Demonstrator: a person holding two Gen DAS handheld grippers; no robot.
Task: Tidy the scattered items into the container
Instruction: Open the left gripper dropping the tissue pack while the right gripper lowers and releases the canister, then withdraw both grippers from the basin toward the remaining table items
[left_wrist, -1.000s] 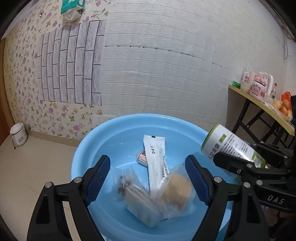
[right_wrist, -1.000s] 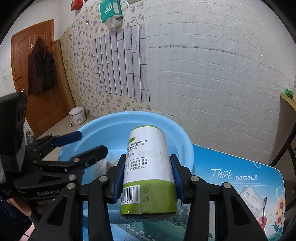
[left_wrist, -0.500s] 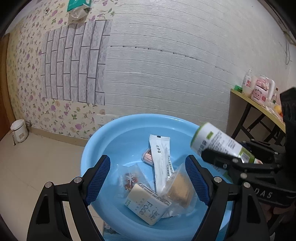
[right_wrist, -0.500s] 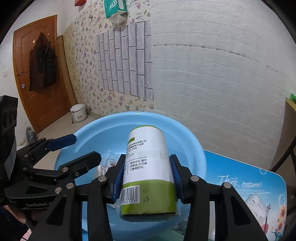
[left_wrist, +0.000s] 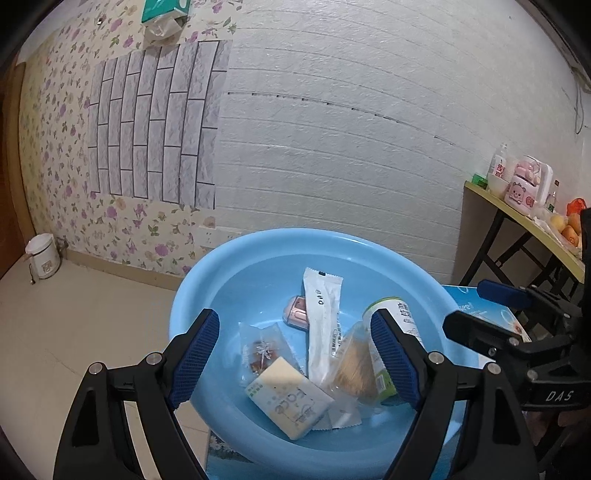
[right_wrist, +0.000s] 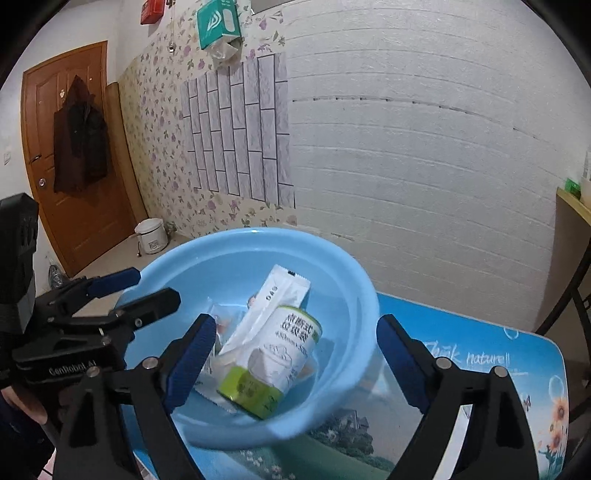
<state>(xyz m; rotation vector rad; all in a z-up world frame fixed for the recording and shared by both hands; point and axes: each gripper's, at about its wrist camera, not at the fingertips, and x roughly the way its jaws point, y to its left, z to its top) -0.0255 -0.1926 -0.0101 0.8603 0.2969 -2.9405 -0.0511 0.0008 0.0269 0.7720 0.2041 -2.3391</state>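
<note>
A light blue basin (left_wrist: 236, 258) (right_wrist: 354, 280) stands on a small table. A white and green can (right_wrist: 273, 365) lies tilted inside it on the other packets; in the left wrist view the can (left_wrist: 391, 314) shows behind my left gripper's right finger. Also in the basin are a long white sachet (left_wrist: 323, 325), a white soap box (left_wrist: 288, 400), a clear snack packet (left_wrist: 262, 350), a biscuit packet (left_wrist: 352, 369) and a pink item (left_wrist: 295, 314). My left gripper (left_wrist: 295, 362) is open over the basin's near side. My right gripper (right_wrist: 295, 358) is open and empty above the can.
The table top (right_wrist: 480, 369) has a blue picture print, with bare room to the basin's right. A side table (left_wrist: 524, 218) with bottles and fruit stands at the right. A rice cooker (left_wrist: 42, 254) sits on the floor by the flowered wall. A brown door (right_wrist: 62, 155) is left.
My right gripper has opened and let go of the can, which now lies in the basin. The left gripper has stayed open over the basin.
</note>
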